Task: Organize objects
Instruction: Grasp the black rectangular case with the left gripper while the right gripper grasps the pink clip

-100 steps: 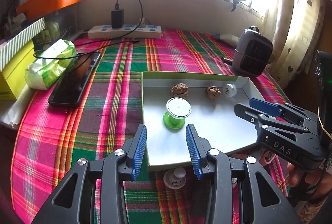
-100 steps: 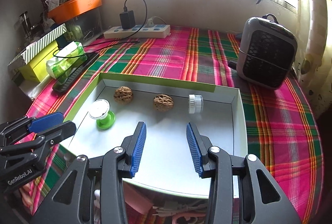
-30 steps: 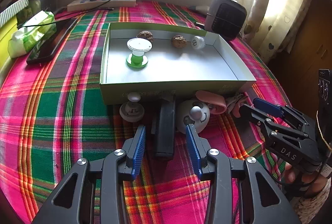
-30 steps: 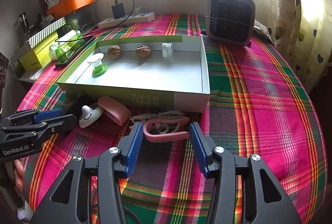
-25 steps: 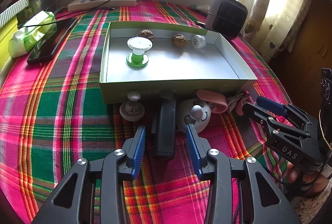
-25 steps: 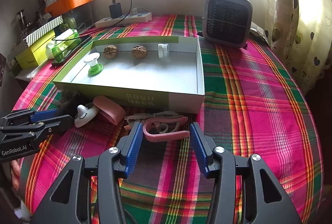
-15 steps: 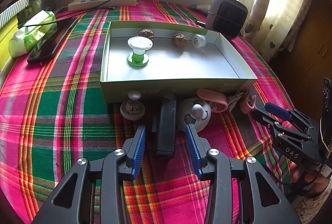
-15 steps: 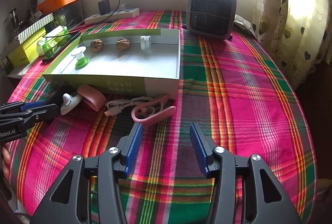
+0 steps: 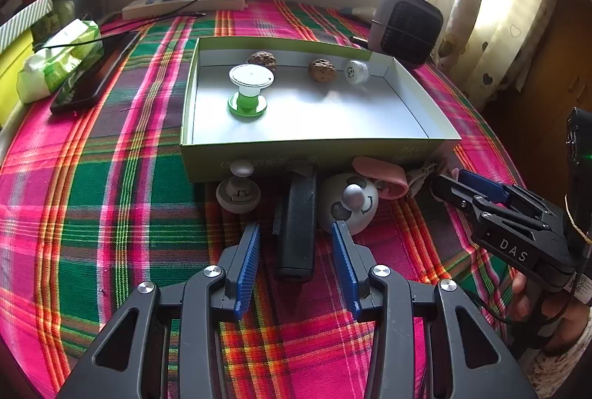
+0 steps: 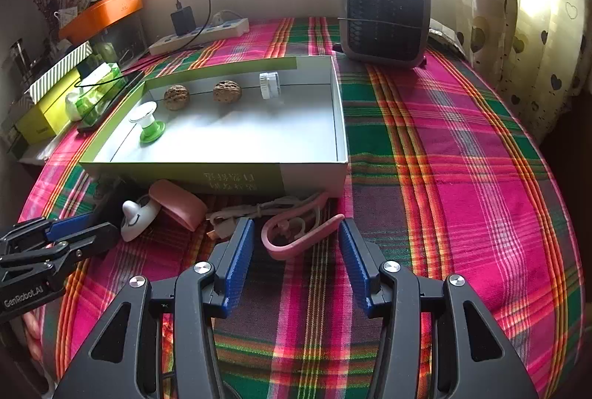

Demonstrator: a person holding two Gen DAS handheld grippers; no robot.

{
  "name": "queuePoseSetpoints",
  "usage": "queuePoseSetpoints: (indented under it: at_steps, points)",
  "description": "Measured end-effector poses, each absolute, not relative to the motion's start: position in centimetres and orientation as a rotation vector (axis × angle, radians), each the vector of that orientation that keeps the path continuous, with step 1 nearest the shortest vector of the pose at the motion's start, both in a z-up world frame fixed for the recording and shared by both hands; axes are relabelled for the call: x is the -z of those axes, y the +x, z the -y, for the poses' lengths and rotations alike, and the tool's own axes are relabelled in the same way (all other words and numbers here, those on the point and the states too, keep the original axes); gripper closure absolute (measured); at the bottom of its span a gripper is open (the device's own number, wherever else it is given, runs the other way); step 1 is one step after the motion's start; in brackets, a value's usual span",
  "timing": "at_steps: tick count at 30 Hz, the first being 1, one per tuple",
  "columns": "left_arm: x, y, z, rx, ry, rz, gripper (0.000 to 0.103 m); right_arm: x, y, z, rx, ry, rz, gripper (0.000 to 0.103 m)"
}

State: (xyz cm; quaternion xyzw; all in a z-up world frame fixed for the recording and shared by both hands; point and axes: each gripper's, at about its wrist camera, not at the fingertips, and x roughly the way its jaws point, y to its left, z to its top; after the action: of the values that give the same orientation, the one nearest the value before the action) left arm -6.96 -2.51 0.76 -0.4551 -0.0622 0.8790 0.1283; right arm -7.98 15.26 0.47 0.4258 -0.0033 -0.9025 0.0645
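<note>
Loose objects line the box's (image 9: 314,149) six o'clock wall awaiting sorting, so my left claw (image 9: 295,243), empty and spread, straddles what looks like a black clip (image 9: 296,225), while my right claw (image 10: 296,251), likewise released, frames the pink hook (image 10: 296,240).

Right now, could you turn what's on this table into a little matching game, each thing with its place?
Things:
1. green spool
2. black bar
3. pink earhook
4. grey heater

Places:
a. between the right gripper's open fingers
b. behind the box, by the curtain
c. inside the box
d. ahead of the left gripper

Pairs: 1-c, 2-d, 3-a, 4-b
</note>
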Motion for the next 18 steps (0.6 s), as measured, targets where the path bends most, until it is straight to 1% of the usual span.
queuePoseSetpoints:
  at_steps: [6,15,18]
  points:
    - [-0.8,-7.0,2.5,-2.557,-1.324,0.18,0.066,-0.2,-7.7,-16.5,2.761,1.331,0.003,0.054]
    - [-0.7,-6.9,2.3,-2.572,-1.335,0.153,0.066,-0.3,-7.5,-17.7,2.796,1.349,0.055,0.054]
    - [-0.7,-7.0,2.3,-2.577,-1.342,0.146,0.066,-0.1,-8.0,-17.3,2.787,1.342,0.036,0.054]
